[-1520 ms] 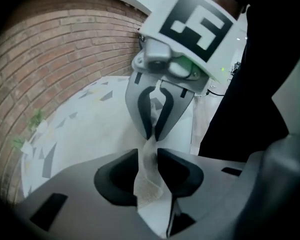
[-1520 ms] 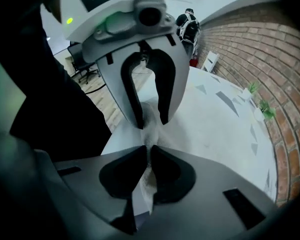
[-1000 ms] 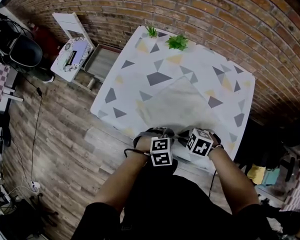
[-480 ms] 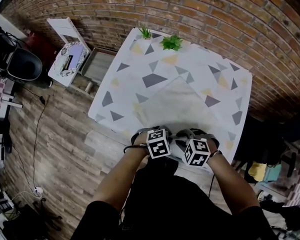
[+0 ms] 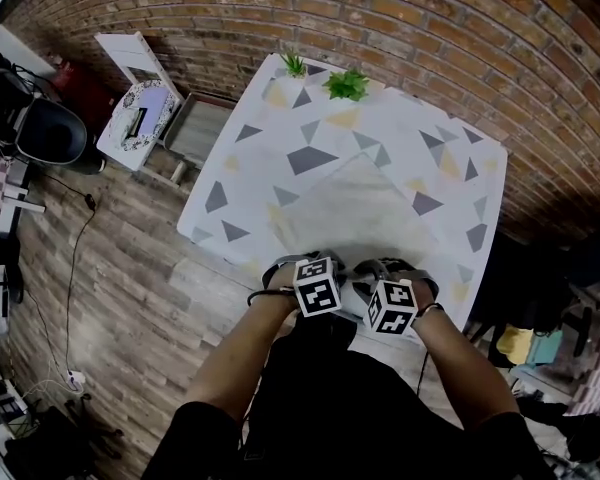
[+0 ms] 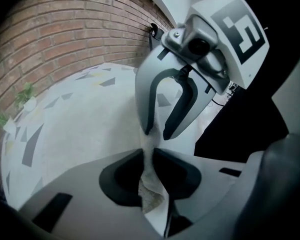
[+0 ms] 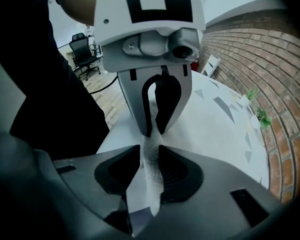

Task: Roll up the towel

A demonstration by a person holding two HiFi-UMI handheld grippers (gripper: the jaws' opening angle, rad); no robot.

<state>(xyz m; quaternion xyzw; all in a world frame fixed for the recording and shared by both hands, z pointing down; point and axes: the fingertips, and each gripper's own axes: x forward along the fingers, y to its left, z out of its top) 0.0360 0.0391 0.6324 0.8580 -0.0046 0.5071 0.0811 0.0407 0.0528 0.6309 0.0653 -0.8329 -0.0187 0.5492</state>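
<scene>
Both forearms are reaching forward from the body and angling steeply down to the near edge of the table. They are ending just beside each other there, with the two marker cubes facing up toward the head.

The towel is lying spread flat over the middle of the table, pale against the triangle-patterned cover. Its near edge is being lifted at the table's near edge.

The left gripper has just been closing its jaws and is pinching a raised fold of the towel. In the right gripper view its tips are pressing together on the cloth.

The right gripper has just been opening its jaws. They are standing parted around the same fold. In the left gripper view the cloth is leaning against only one finger, with a gap to the other.

In the head view the cubes and hands are covering the jaws and the towel's near edge, so the grip is showing only in the gripper views. Dark clothing is filling the bottom of the head view and hiding the table's near corner. The rims of both gripper views are falling into black. Two small plants are sitting at the table's far edge, too small to make out further.
</scene>
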